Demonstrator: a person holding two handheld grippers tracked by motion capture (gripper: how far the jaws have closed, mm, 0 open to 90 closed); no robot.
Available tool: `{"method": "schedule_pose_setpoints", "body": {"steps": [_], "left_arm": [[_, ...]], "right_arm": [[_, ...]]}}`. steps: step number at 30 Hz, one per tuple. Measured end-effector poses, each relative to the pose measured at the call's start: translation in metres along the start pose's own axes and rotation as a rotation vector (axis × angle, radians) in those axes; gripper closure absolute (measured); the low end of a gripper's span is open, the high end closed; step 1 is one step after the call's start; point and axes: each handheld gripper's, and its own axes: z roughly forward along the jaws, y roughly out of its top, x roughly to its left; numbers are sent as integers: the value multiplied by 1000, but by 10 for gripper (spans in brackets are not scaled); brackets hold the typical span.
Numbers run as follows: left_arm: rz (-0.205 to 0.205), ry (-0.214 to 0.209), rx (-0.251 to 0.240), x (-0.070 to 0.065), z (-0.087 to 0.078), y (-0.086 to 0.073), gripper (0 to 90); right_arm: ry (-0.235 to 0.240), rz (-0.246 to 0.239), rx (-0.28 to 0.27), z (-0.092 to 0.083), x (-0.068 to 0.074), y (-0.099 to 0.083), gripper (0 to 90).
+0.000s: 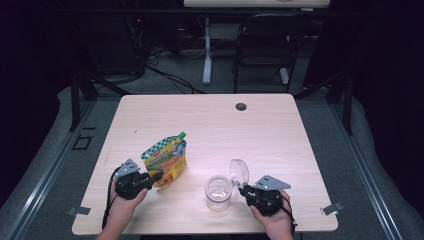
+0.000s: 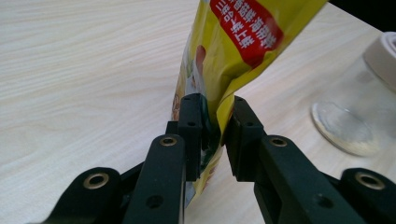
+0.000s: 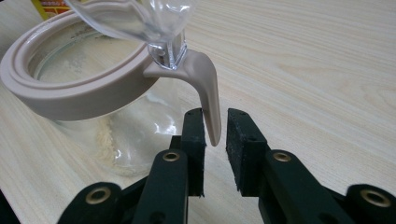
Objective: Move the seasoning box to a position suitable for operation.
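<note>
A yellow-green spouted pouch (image 1: 165, 162) stands upright on the wooden table (image 1: 260, 135), left of a clear glass jar (image 1: 218, 192). The jar's clear lid (image 1: 239, 171) is flipped up. My left gripper (image 1: 159, 176) is shut on the pouch's (image 2: 243, 37) lower edge, with the pads (image 2: 192, 126) pinching the foil fold. My right gripper (image 1: 241, 190) sits just right of the jar. Its jaws stand either side of the beige handle tab (image 3: 208, 93) that hangs from the jar's rim (image 3: 70, 93), with a gap showing on one side. Pale powder lies in the jar's bottom.
A round cable hole (image 1: 241, 106) sits near the table's far edge. Beyond the table stand a black chair (image 1: 265, 45) and a white desk leg (image 1: 207, 55). Bare wood stretches across the far half and the right side.
</note>
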Motion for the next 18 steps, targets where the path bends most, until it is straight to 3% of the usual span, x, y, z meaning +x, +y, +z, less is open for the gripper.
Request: {"method": "schedule_pose_setpoints", "body": {"steps": [7,11,18], "left_arm": [[21,-61,21,-11,-11,-9,776],[22,-72,56,-13,-10,-13,774],[-6,-107,42,-10,-10,-15,762]], "right_arm": [[11,2,12,0,0,0,768],[17,6,7,1,0,2,763],[27,0,19,5,0,3,755]]}}
